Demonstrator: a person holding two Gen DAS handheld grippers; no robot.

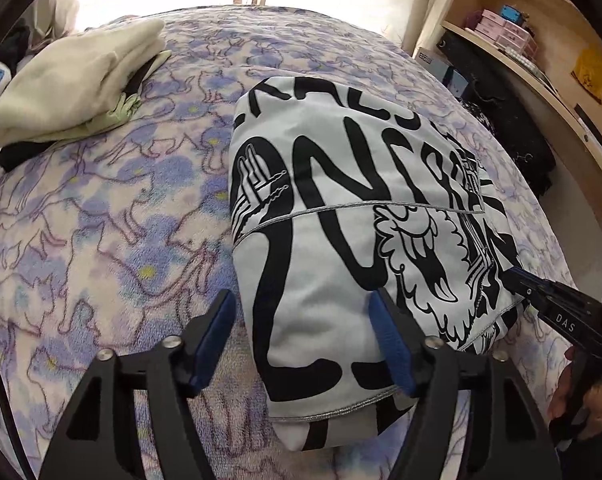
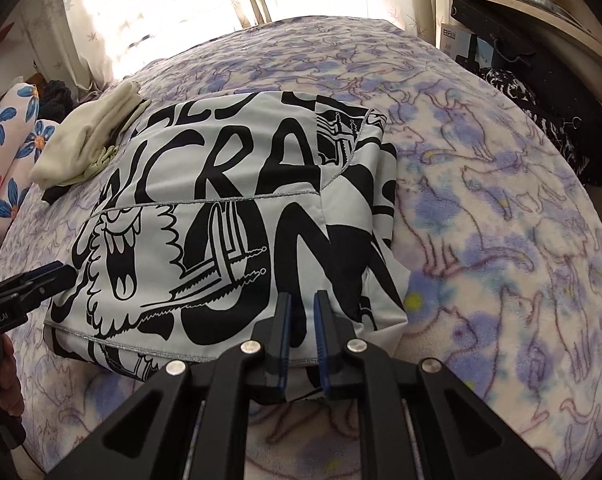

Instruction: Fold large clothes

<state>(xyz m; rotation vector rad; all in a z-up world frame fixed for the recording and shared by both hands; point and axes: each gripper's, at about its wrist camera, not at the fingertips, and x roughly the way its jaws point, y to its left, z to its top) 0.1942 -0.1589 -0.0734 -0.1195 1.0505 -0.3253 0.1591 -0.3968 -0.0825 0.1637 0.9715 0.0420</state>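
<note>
between the left tool's (image 1: 301, 344) open fingers lies the folded garment (image 1: 353, 240).

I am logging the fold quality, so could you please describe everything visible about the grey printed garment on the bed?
The garment is pale grey, smooth-looking fabric with big black lettering and cartoon drawings and silvery stitched seams. It lies folded into a compact, layered rectangle on the purple floral blanket, apart from the cream clothes pile. The left gripper, open, straddles its near corner; the right gripper sits at its near edge, jaws nearly together.
</note>
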